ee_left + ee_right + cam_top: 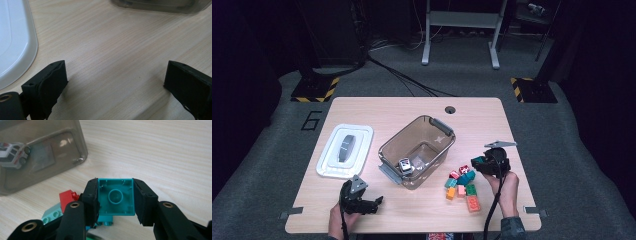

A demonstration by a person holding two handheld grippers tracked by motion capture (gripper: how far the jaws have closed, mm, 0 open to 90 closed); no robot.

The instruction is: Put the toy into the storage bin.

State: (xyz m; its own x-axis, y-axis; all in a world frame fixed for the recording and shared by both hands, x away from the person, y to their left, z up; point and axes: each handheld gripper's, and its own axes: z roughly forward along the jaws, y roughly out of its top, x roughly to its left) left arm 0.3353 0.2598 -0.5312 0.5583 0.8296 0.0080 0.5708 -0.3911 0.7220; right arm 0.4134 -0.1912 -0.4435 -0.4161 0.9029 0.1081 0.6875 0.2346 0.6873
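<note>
Teal brick (115, 196) pinched in right tool (115, 200), underside bare of lettering; left tool (115, 82) spread, empty.

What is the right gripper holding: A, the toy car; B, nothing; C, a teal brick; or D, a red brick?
C: in the right gripper view the right gripper has its jaws pressed on both sides of a teal brick, hollow underside toward the camera, while the toy car sits in the bin.
</note>
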